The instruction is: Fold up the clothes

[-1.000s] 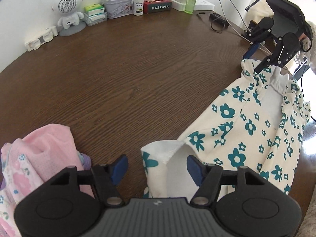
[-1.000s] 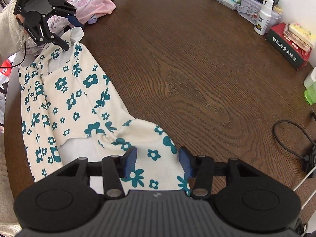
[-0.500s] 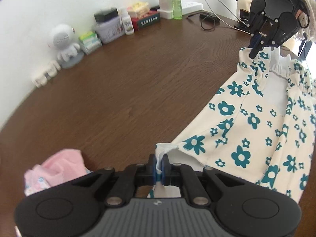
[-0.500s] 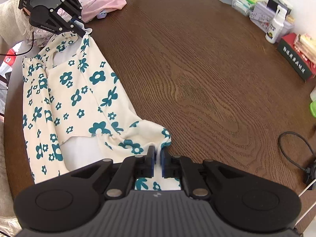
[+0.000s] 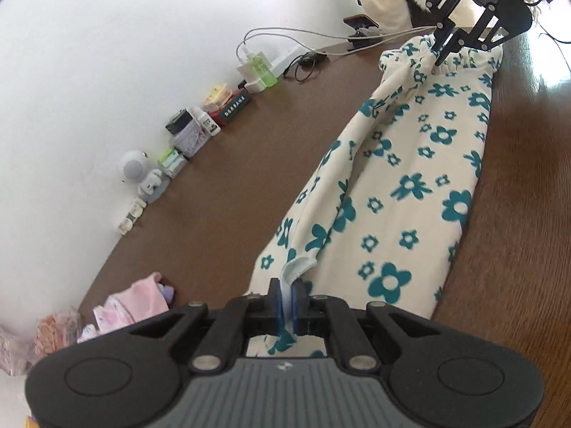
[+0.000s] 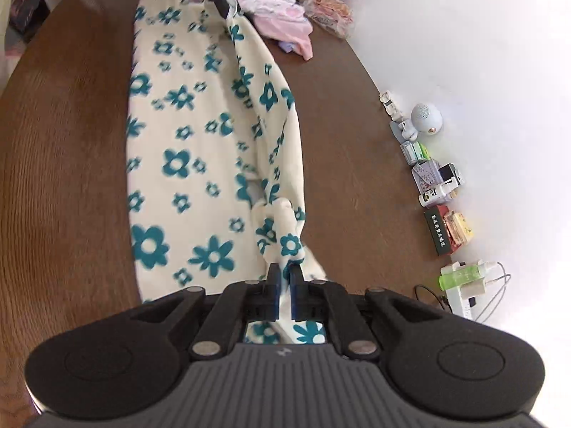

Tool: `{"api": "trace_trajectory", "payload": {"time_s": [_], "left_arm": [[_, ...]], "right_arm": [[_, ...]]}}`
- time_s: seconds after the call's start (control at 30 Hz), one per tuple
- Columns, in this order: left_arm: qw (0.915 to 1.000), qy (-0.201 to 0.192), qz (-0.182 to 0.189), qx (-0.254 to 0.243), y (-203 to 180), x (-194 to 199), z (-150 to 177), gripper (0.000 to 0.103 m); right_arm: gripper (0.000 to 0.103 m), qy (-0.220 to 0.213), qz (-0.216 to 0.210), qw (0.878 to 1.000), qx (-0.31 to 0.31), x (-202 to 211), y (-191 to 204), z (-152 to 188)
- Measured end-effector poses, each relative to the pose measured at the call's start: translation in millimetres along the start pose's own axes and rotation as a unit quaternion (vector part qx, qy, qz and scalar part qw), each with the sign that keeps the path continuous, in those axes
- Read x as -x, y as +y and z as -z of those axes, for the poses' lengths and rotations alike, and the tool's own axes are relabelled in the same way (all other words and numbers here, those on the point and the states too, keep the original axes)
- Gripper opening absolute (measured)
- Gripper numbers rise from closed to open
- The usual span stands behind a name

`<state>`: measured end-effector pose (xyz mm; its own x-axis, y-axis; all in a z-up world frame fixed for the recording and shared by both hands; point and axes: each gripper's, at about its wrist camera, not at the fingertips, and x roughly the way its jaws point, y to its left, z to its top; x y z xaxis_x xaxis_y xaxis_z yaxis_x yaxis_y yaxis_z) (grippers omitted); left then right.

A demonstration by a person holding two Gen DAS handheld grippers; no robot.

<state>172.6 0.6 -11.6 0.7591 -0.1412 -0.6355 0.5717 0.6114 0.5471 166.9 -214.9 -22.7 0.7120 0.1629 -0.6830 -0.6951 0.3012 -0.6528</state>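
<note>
- My left tool pinches one end of the flowery cloth; my right tool pinches the other.
- The cloth hangs stretched above the tabletop.
- It looks doubled lengthwise; more folds remain.
- Pink clothes wait at 12 o'clock.

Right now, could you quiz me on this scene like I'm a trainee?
1. True or false: both the left gripper and the right gripper are shut on the floral garment.
2. What colour are the flowers on that garment?
3. The pink clothes pile lies: A) under the garment, B) apart from it on the wooden table, C) in a gripper.

Key: 1 true; 2 teal on cream; 3 B.
</note>
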Motion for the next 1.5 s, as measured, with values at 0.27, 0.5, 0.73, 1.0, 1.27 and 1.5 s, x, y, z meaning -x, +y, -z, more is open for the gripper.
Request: {"api": "trace_trajectory", "payload": {"time_s": [0.27,0.5,0.73,1.0,1.27,1.5], "left_arm": [[0.9986,0.001,-0.007,0.052,0,0,12,0.005],[0.9985,0.005,-0.012,0.054,-2,-2,14,0.007],[0.9980,0.004,-0.013,0.061,-3,-2,16,0.008],[0.9977,0.005,-0.008,0.068,-4,0,18,0.008],[0.9976,0.005,-0.008,0.069,-6,0,21,0.008],[0.9975,0.006,-0.009,0.069,-6,-1,22,0.007]], "right_arm": [[0.004,-0.001,0.039,0.997,-0.074,-4,21,9],[0.002,-0.013,0.064,0.994,-0.088,7,25,2],[0.058,-0.004,0.107,0.994,-0.038,-4,40,12],[0.052,-0.025,0.047,0.968,-0.245,-20,-24,27],[0.034,0.045,0.079,0.970,-0.227,-47,-30,29],[0.002,0.073,0.143,0.974,-0.160,-23,-30,21]]}}
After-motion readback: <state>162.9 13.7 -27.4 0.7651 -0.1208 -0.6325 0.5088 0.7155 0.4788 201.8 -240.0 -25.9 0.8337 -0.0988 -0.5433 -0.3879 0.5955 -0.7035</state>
